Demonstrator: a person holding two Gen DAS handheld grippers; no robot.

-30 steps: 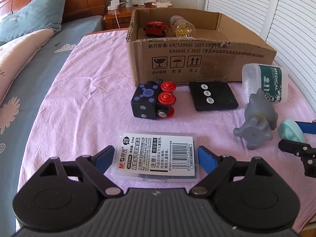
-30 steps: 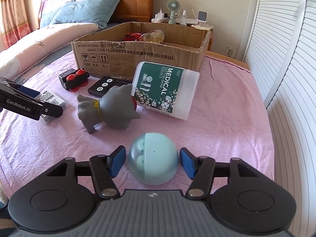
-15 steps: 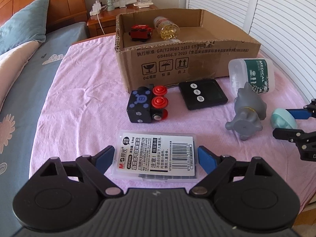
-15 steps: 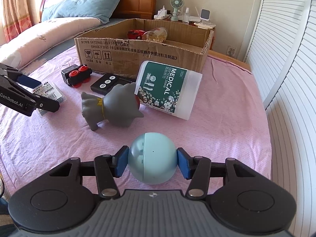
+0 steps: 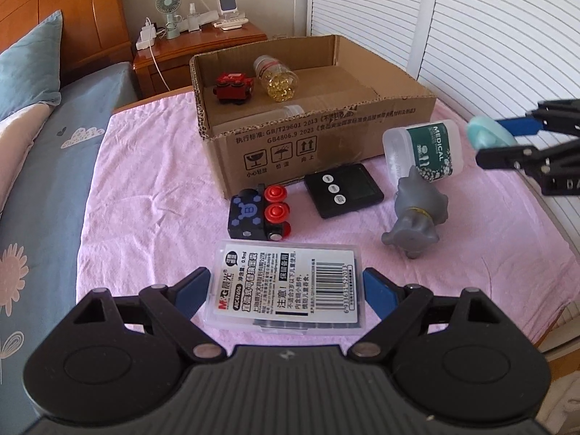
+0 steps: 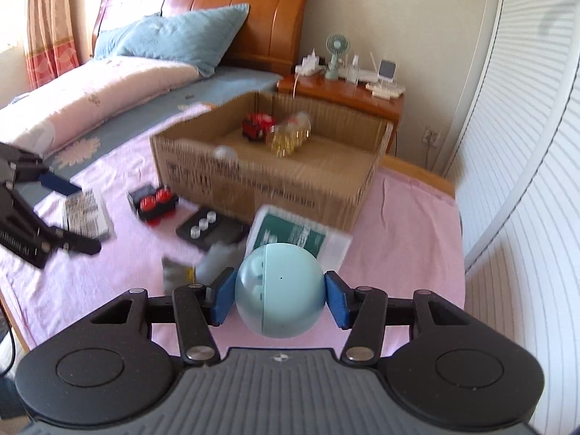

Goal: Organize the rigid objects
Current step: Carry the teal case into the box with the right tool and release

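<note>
My left gripper (image 5: 286, 286) is shut on a clear plastic case (image 5: 286, 286) with a white barcode label, held across its width above the pink sheet. The right wrist view shows this left gripper (image 6: 85, 217) at the left edge with the case (image 6: 85, 210) between its fingers. My right gripper (image 6: 279, 297) is shut on a pale blue ball (image 6: 279, 290), raised off the bed. In the left wrist view, the right gripper (image 5: 507, 137) and its ball (image 5: 485, 134) hang at the right, near the open cardboard box (image 5: 326, 137).
Inside the box lie a red toy car (image 5: 233, 87) and a jar of yellow capsules (image 5: 277, 78). In front of it lie a black-and-red toy train (image 5: 259, 214), a black remote (image 5: 342, 190), a grey toy figure (image 5: 417, 214) and a green-labelled tub (image 5: 431, 152). A nightstand (image 5: 203, 47) stands behind.
The right gripper closed fully on the blue ball and lifted it off the sheet. The left gripper rose with the plastic case, so the box's inside shows more.
</note>
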